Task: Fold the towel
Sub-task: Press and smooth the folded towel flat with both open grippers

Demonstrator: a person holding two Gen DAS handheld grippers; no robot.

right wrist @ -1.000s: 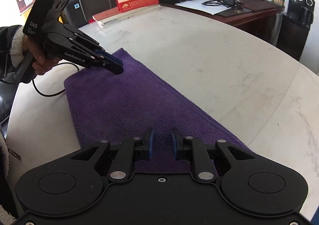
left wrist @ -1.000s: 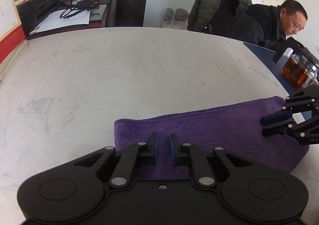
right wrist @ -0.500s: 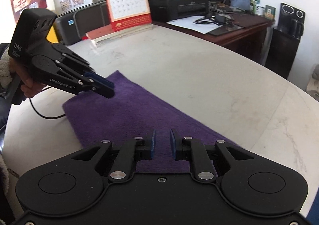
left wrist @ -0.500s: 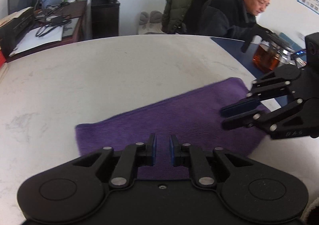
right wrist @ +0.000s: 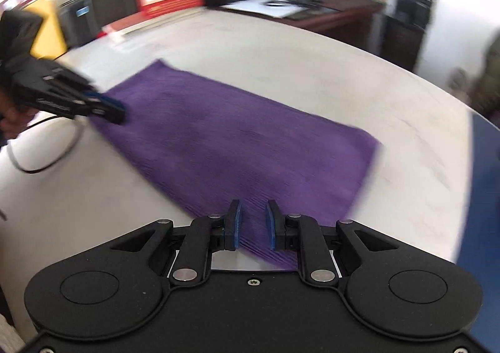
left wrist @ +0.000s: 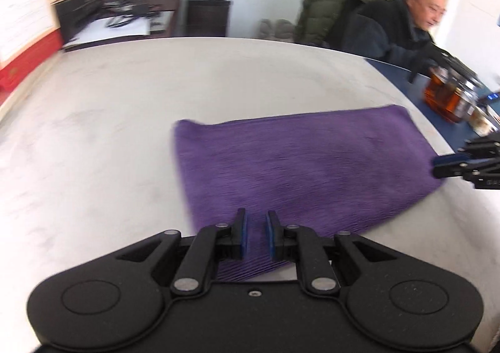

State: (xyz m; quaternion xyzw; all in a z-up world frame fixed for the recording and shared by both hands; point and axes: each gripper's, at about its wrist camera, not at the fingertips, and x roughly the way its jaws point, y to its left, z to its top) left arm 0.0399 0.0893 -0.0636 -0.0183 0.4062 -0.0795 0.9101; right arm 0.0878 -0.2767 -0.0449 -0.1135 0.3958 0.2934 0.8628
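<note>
A purple towel lies flat in a long strip on the pale stone table; it also shows in the right wrist view. My left gripper hovers over the towel's near left corner, jaws a narrow gap apart, holding nothing. My right gripper hovers over the opposite near corner, jaws likewise slightly apart and empty. The right gripper shows at the towel's right end in the left wrist view. The left gripper shows at the towel's left end in the right wrist view. Both views are motion-blurred.
A man sits at the far right beside a glass teapot on a blue mat. A red calendar stands at the table's left. A cable lies near the left gripper.
Both grippers have pulled back toward the near edge and swung outward. The towel now shows more fully in both views. Jaw openings look unchanged.
</note>
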